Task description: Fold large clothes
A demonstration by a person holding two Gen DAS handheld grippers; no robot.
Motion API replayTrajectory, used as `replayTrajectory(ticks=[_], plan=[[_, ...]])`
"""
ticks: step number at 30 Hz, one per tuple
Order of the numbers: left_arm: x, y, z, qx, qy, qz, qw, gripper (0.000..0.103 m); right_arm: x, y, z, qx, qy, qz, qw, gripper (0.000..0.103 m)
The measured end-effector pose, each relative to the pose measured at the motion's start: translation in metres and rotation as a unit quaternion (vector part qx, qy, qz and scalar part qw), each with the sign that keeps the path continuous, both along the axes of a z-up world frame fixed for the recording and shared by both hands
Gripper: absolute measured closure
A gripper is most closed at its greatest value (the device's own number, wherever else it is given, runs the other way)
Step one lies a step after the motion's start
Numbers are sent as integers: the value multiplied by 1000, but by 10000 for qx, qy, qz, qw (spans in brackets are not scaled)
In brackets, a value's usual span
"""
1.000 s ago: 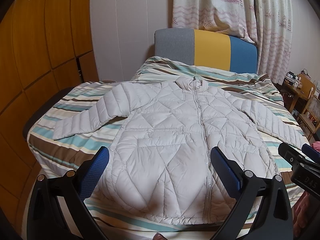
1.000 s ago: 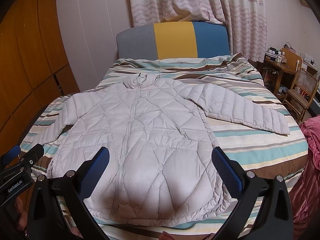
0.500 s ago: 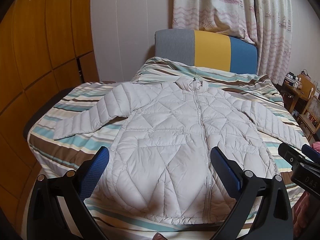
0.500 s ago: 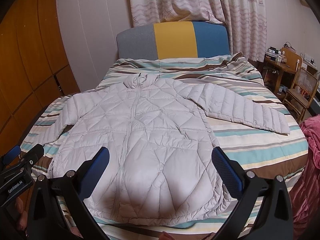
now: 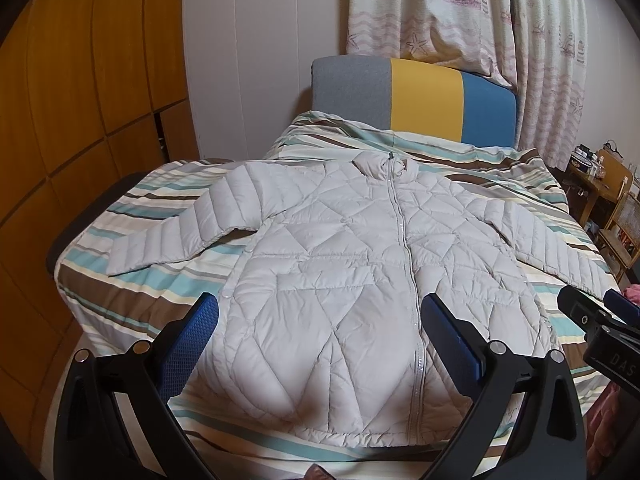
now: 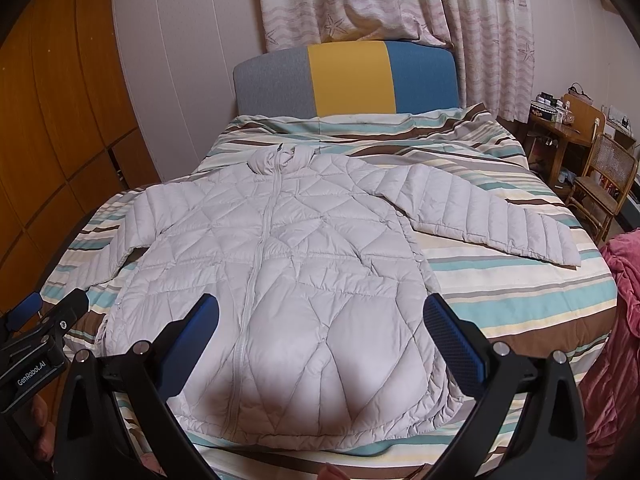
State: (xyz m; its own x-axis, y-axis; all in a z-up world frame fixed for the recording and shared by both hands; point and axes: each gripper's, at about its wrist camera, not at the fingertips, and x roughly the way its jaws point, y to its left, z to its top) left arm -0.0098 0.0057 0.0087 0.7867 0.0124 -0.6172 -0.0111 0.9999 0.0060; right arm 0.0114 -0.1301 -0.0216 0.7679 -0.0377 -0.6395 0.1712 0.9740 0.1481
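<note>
A pale grey quilted puffer jacket (image 5: 352, 280) lies flat and zipped on the striped bed (image 5: 132, 280), collar toward the headboard, both sleeves spread out to the sides. It also shows in the right wrist view (image 6: 288, 280). My left gripper (image 5: 320, 328) is open and empty, held above the jacket's hem near the foot of the bed. My right gripper (image 6: 320, 328) is open and empty too, above the hem on the jacket's right half. Each gripper shows at the edge of the other's view.
A grey, yellow and blue headboard (image 5: 412, 96) stands at the far end under patterned curtains (image 5: 460, 16). Wooden wardrobe panels (image 5: 80, 100) line the left. A wooden desk and chair (image 6: 592, 168) stand on the right, with a pink cloth (image 6: 620, 320) beside the bed.
</note>
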Motion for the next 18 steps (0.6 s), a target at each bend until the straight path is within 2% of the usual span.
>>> replayTrajectory(ticks=[18], plan=[[-1, 1, -7, 15, 83, 60, 9999, 3, 2, 0, -3, 25, 75, 15, 10000, 2]])
